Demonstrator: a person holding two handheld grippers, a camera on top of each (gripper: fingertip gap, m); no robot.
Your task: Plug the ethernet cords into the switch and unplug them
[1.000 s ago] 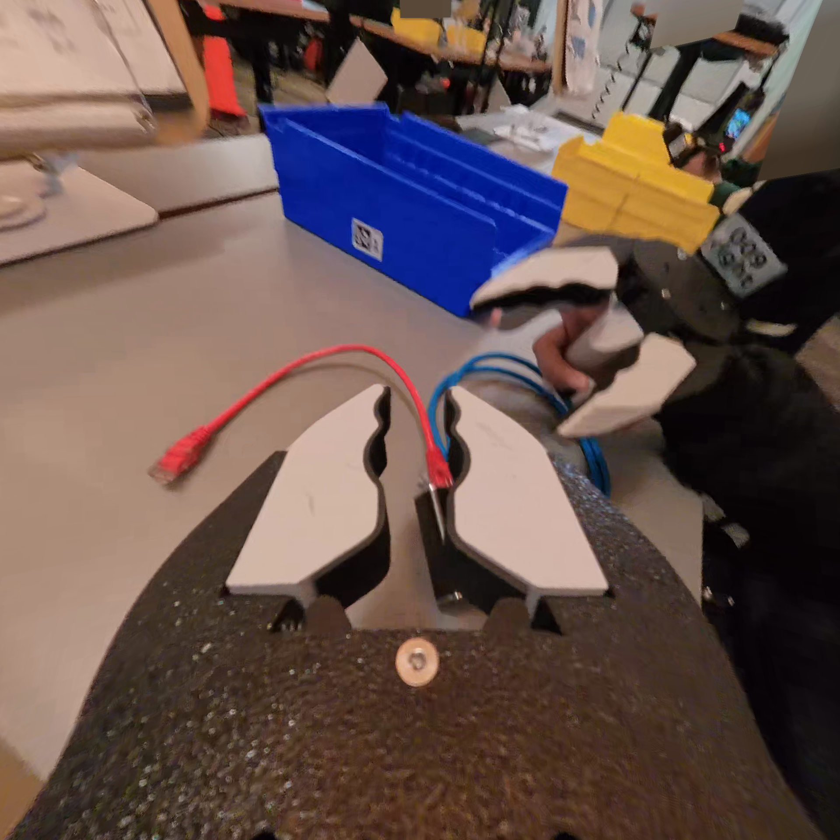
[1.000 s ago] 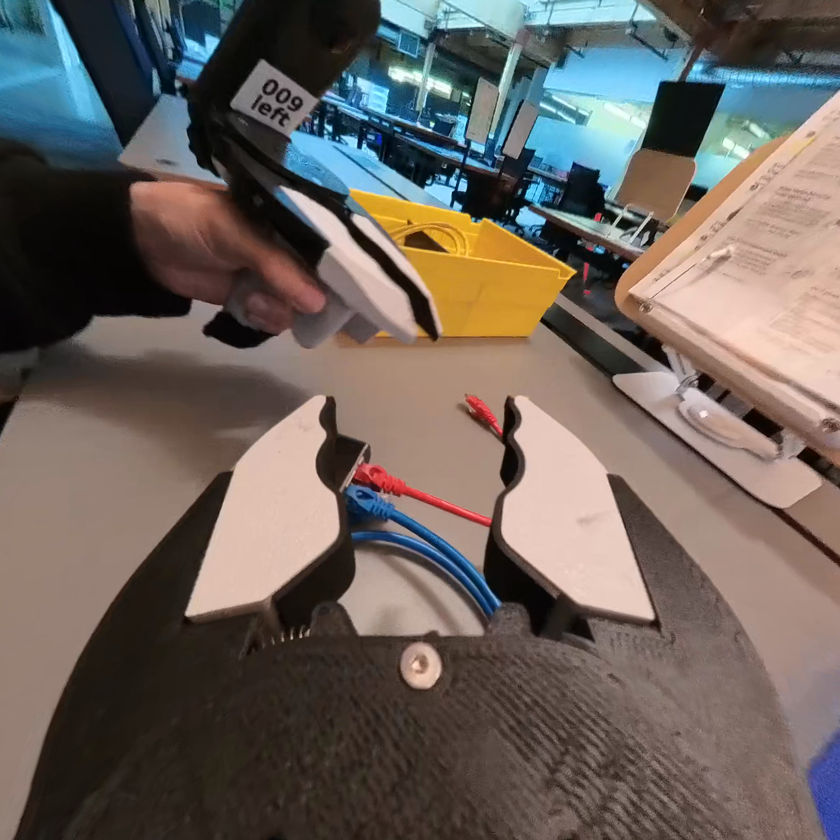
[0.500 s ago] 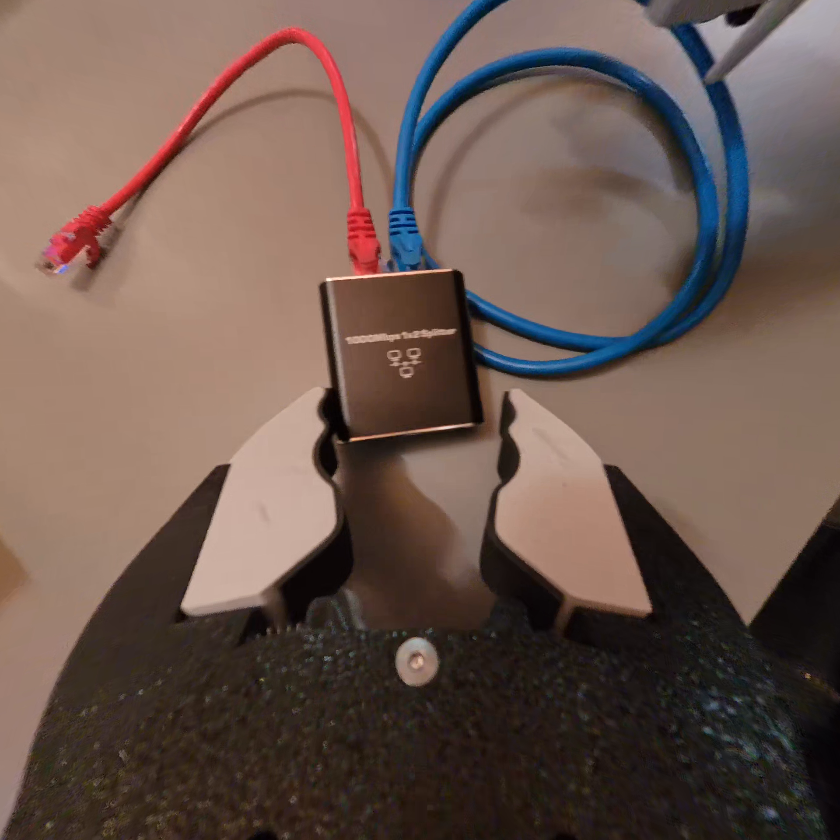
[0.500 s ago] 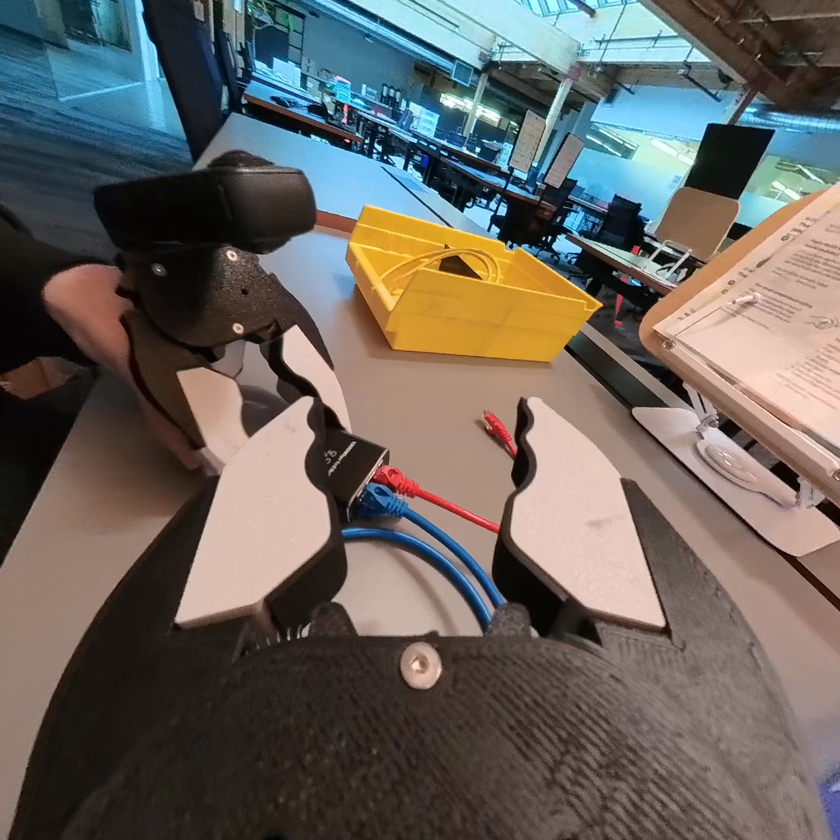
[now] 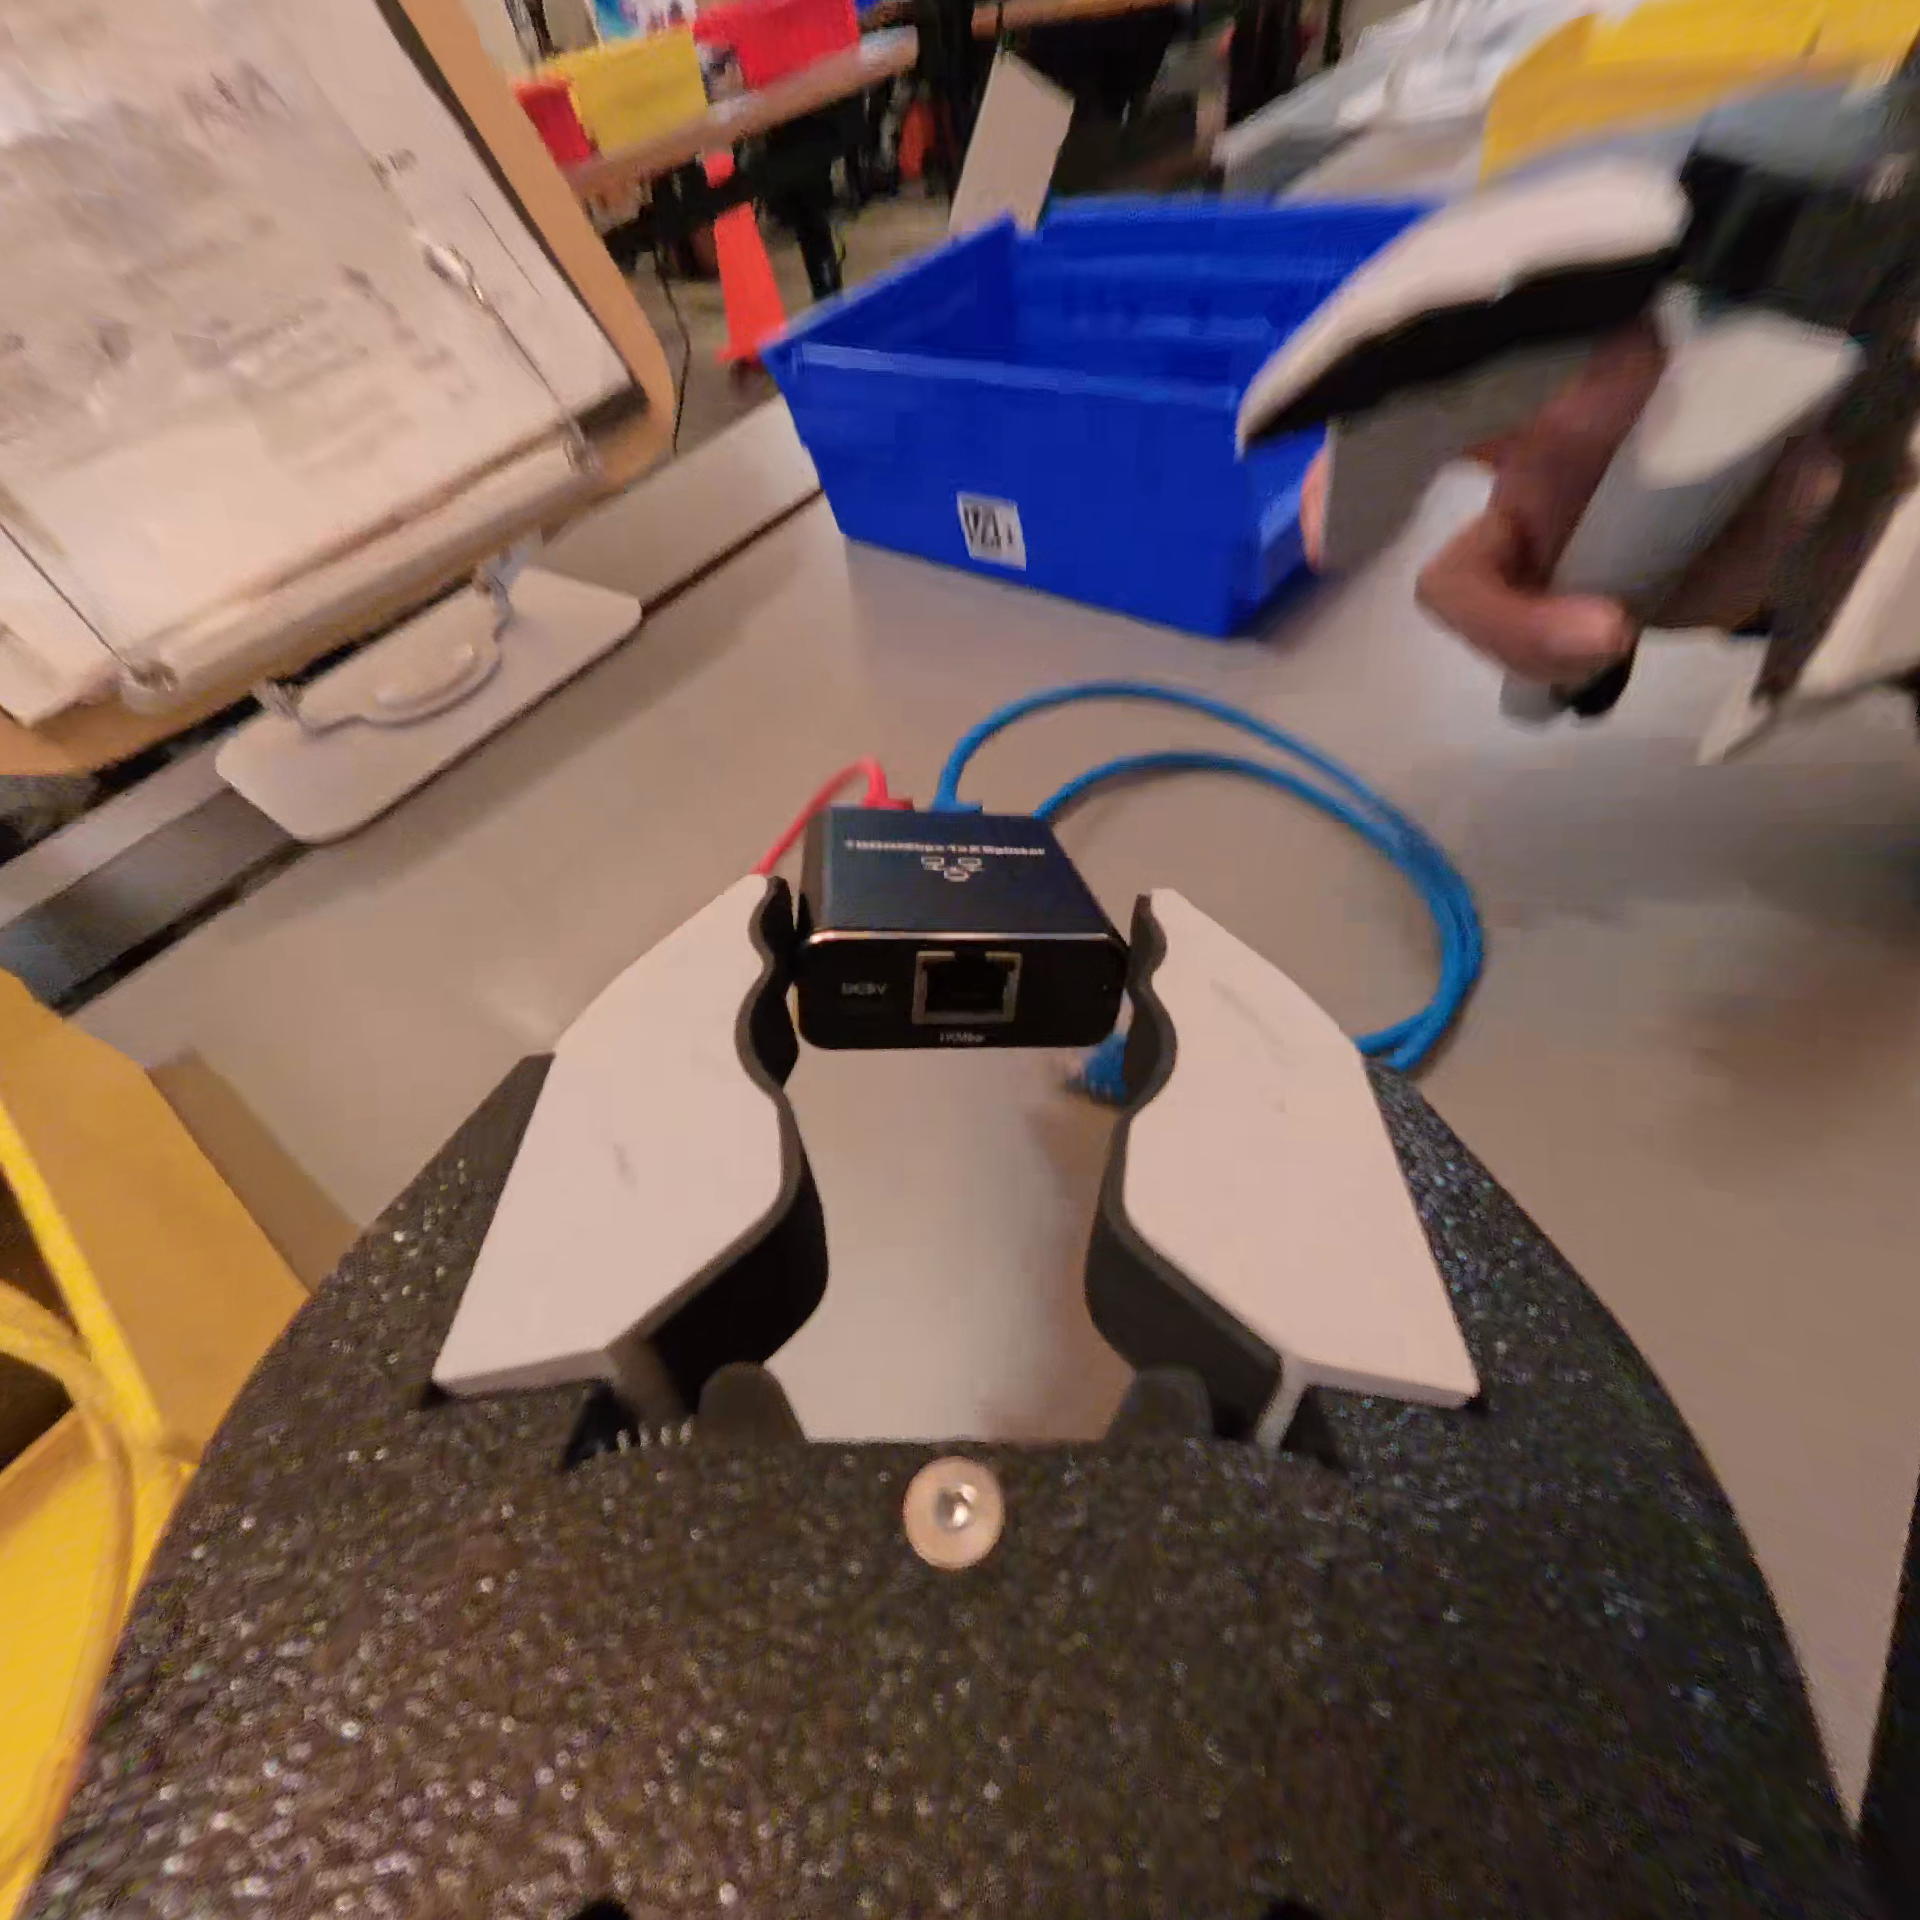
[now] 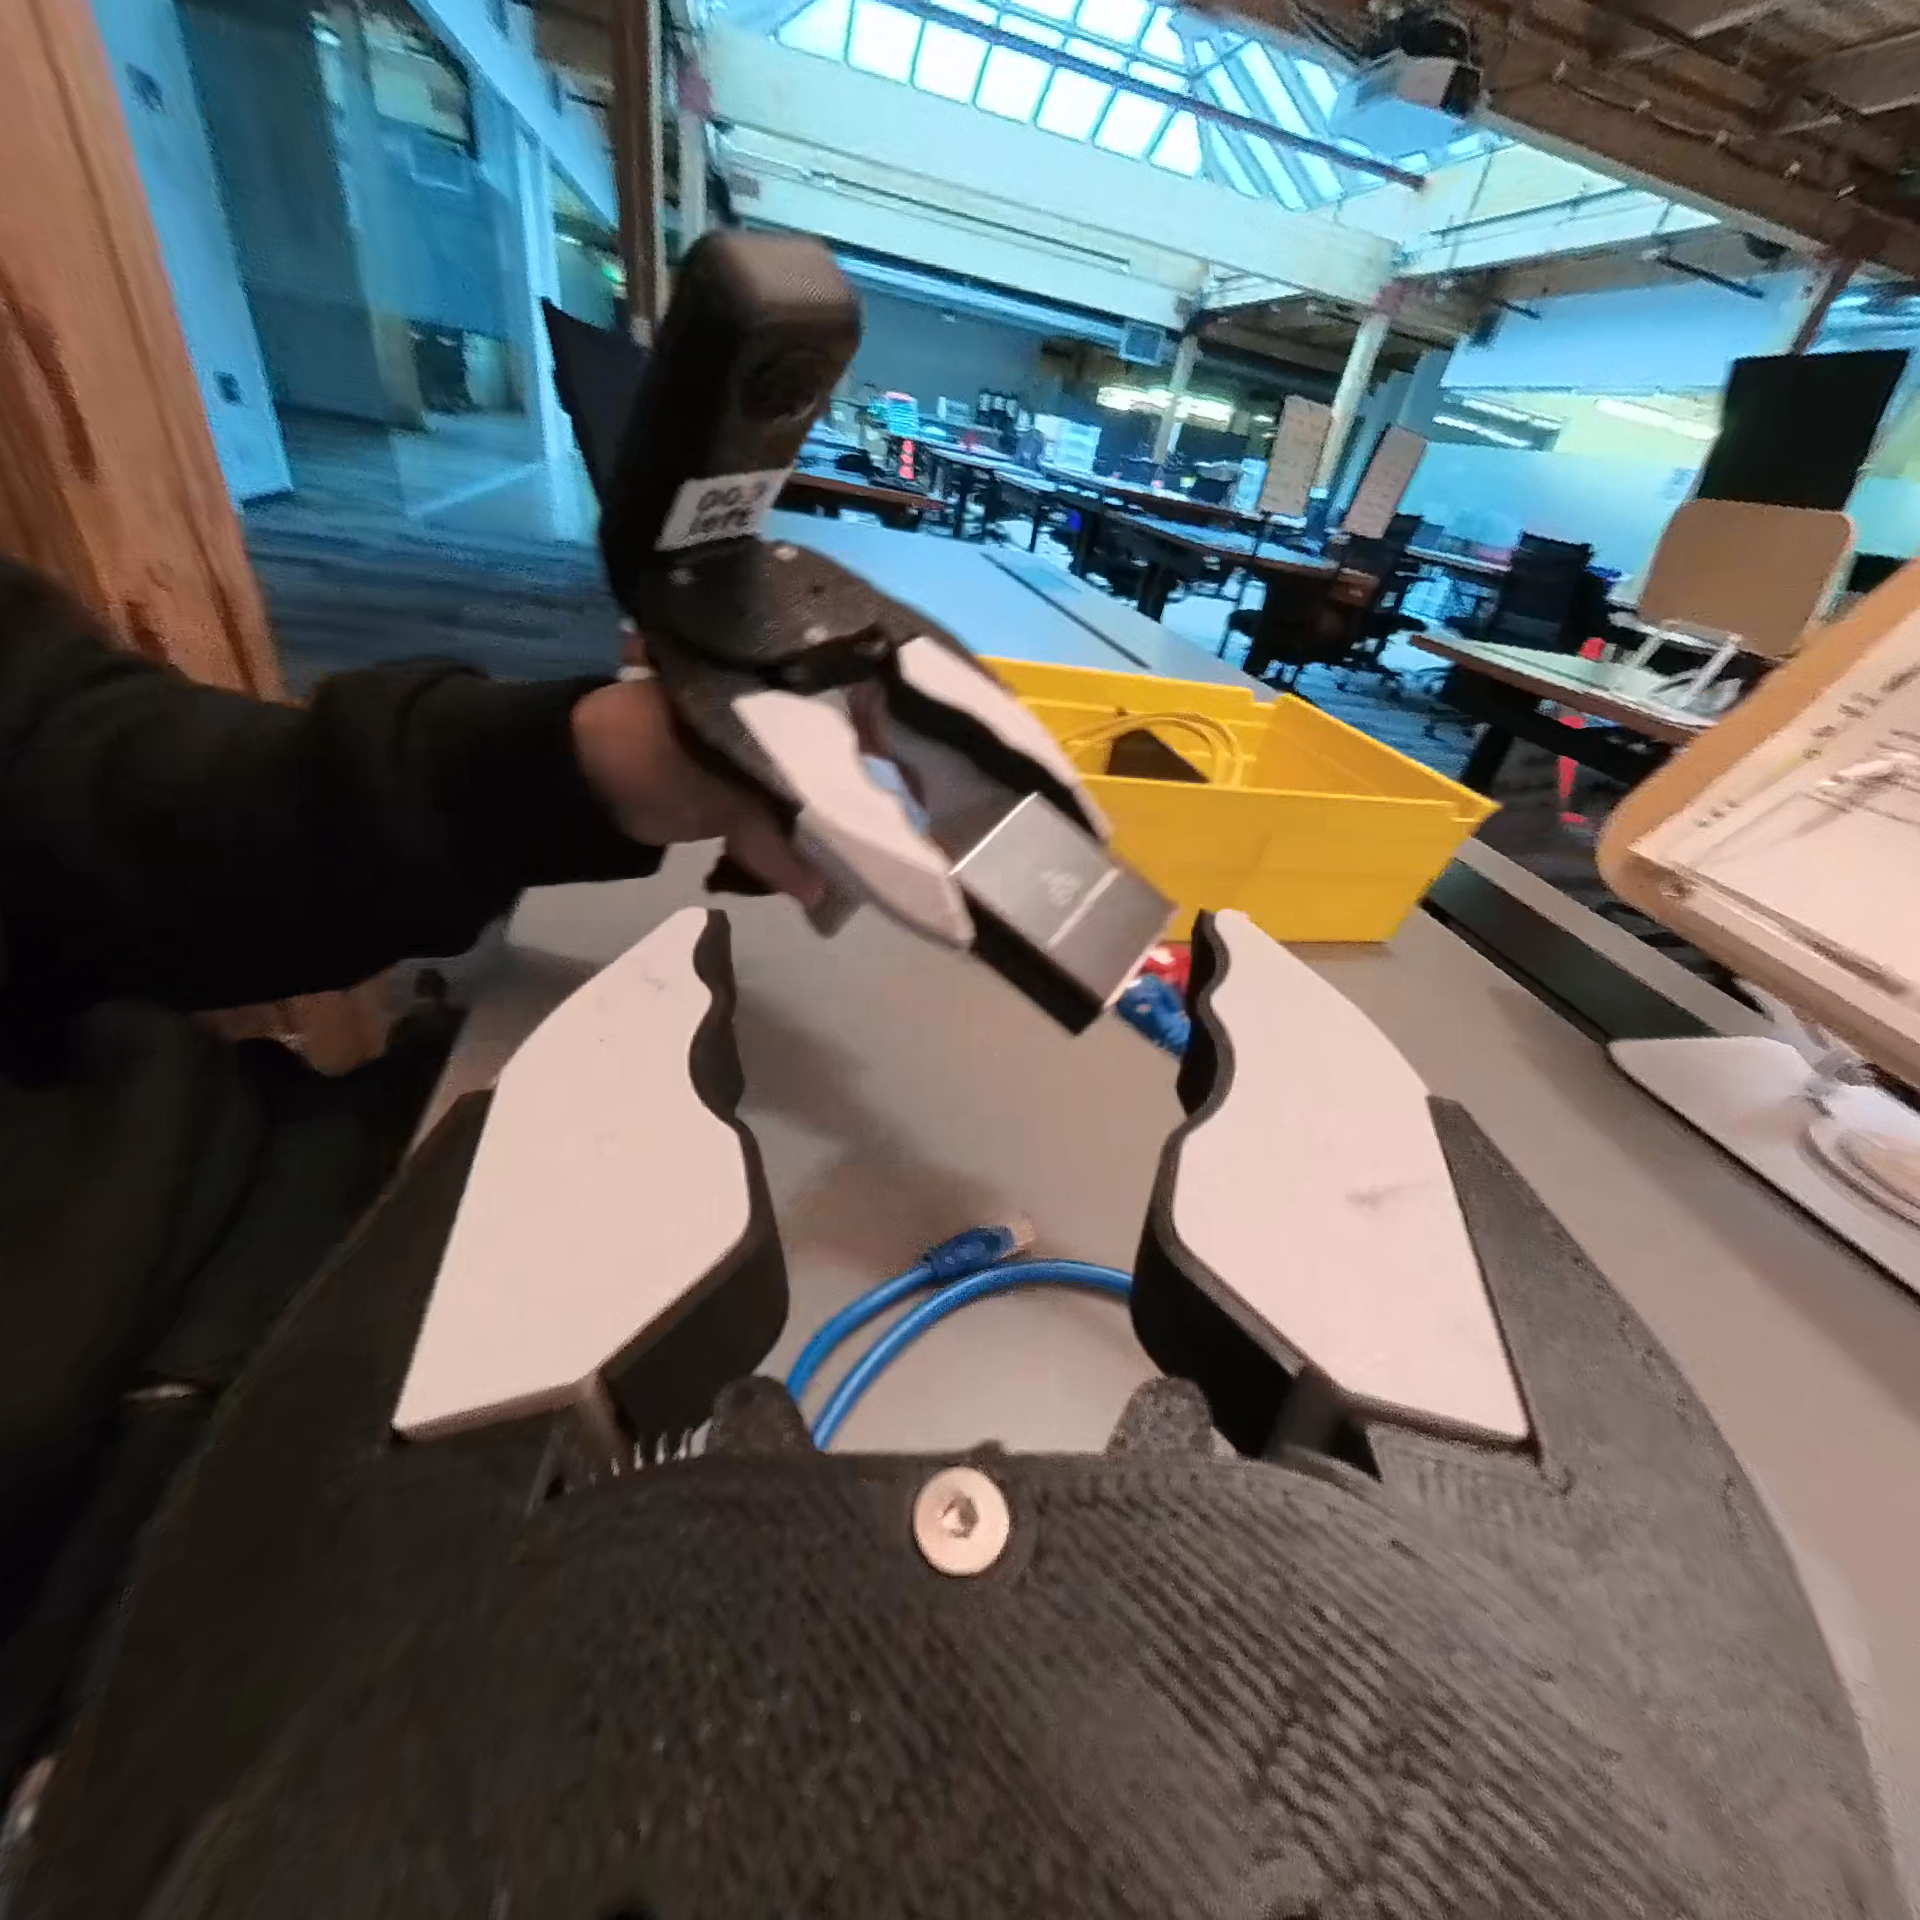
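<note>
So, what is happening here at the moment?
A person holds a gripper in each hand over a grey table. The left gripper is shut on the small black switch and holds it above the table. A red cord and a blue cord are plugged into its far side; the near port is empty. The right gripper is open and holds nothing. The blue cord's loose plug lies on the table below it.

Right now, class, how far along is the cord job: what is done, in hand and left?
Done: a red cord and a blue cord sit in the switch on its far side. In hand: the left tool grips the switch, off the table; the right tool is open, empty. Left: the front port is empty, the free blue plug lies on the table; then unplugging.
</note>
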